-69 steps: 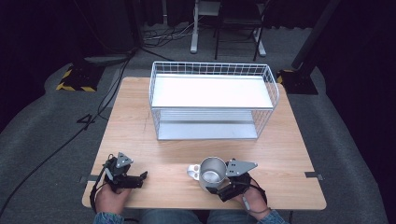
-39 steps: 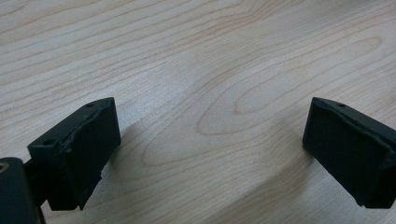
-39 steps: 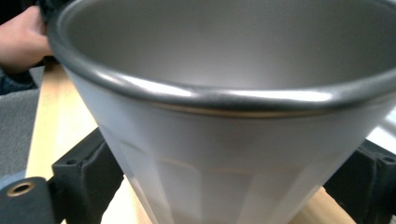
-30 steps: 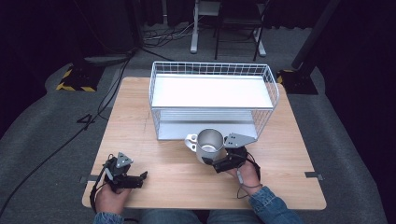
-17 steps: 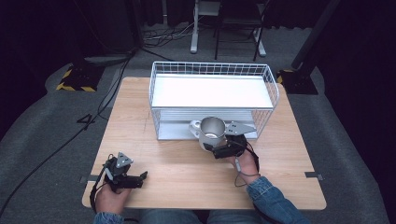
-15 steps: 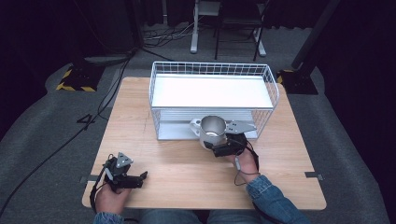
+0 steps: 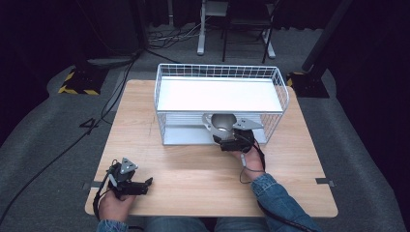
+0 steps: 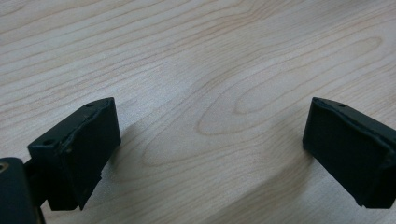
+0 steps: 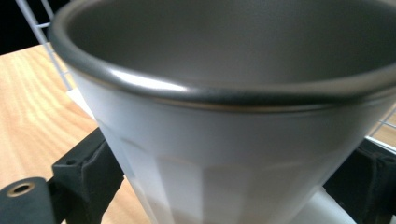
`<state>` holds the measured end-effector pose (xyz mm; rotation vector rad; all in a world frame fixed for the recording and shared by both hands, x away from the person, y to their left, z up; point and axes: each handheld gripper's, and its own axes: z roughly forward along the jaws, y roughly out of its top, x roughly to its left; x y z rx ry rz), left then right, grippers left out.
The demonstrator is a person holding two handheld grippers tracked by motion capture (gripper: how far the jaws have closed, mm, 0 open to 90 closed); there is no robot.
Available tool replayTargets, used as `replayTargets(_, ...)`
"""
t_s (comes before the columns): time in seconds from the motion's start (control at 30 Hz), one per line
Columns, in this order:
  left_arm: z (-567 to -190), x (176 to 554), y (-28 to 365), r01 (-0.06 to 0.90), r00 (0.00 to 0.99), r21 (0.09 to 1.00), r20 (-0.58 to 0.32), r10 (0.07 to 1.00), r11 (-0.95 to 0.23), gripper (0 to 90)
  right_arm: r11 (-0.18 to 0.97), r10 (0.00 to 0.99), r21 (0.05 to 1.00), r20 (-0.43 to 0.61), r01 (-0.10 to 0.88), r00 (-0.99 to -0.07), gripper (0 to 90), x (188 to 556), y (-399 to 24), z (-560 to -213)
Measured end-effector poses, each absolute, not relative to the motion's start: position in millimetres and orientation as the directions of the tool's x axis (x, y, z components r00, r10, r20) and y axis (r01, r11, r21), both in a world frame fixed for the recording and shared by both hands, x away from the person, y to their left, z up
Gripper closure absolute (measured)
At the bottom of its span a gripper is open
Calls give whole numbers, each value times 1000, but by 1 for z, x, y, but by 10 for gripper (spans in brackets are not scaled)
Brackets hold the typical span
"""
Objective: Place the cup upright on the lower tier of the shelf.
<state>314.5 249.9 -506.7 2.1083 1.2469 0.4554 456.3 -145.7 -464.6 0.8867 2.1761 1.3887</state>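
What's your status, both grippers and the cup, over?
Right gripper shut on white cup, held at wire basket's near wall. Left gripper open, empty, low over table at near-left corner. Basket wall in front of cup.

Wire basket [image 7: 220, 72] blocks the far table [image 7: 193, 174]; near side open

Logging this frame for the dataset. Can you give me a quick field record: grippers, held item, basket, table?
left gripper: open, resting low on the table, holding nothing
right gripper: shut on metal cup, fingers on both sides
metal cup: raised at the near wall of the wire basket, handle to the left
wire basket: white, far half of table
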Motion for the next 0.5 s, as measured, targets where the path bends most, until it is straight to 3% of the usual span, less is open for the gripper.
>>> replayTargets(0.5,-507,315,250,650,490,677,-25,871,-346,44,256,748,916,15,310,-663,88,482,-142,-476)
